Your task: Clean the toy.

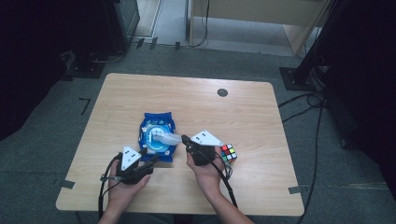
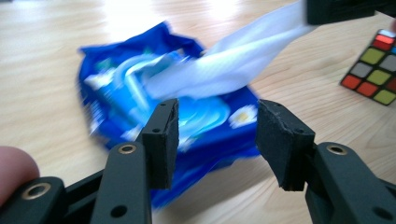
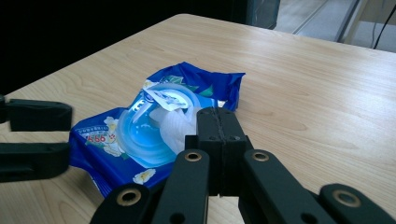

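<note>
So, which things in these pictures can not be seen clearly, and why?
- Printed text on the blue wipes pack: motion blur in the left gripper view, too small in the high view.
- Where the right gripper pinches the white wipe: its own shut fingers hide it in the right gripper view.
- Rubik's cube: cut off by the right edge in the left gripper view.
- Left gripper, fingers apart: whether the pack's near edge touches them, blur hides.

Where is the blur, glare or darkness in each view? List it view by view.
High view: evenly lit table, dark room edges, small soft detail. Left gripper view: the blue wipes pack and the white wipe are smeared by blur, bright glare washes the far tabletop, while the open left gripper looks sharp. Right gripper view: sharp pack, black background at left, the right gripper is shut on the wipe.
</note>
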### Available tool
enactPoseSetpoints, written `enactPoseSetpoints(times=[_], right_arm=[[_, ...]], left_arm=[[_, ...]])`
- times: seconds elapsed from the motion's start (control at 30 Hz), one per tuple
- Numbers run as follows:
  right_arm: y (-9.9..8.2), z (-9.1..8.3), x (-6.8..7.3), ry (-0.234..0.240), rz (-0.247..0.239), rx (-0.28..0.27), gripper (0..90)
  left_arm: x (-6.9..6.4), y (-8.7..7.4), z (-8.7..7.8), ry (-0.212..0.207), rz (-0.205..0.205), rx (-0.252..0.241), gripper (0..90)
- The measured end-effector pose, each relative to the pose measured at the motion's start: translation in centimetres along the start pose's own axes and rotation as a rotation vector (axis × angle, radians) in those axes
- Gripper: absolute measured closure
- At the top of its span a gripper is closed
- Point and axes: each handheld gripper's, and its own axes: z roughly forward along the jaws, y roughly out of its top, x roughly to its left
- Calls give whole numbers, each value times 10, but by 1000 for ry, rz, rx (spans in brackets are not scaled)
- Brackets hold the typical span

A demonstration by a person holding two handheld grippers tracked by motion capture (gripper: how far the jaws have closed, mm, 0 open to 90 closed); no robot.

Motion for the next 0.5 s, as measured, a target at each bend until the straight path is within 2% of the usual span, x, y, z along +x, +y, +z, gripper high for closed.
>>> enactPoseSetpoints(times=[0.03, 0.2, 0.4, 0.5], right_arm=[[0, 0, 1, 2, -2, 1, 900], [2, 1, 4, 17, -8, 6, 900], [4, 3, 8, 33, -6, 3, 900], [5, 1, 9, 39, -7, -1, 900]], left_arm=[[-4, 4, 3, 1, 23, 3, 495], [-18, 20, 21, -19, 89, 0, 477], [-24, 25, 46, -29, 126, 28, 457], [-26, 27, 55, -3, 144, 41, 443]])
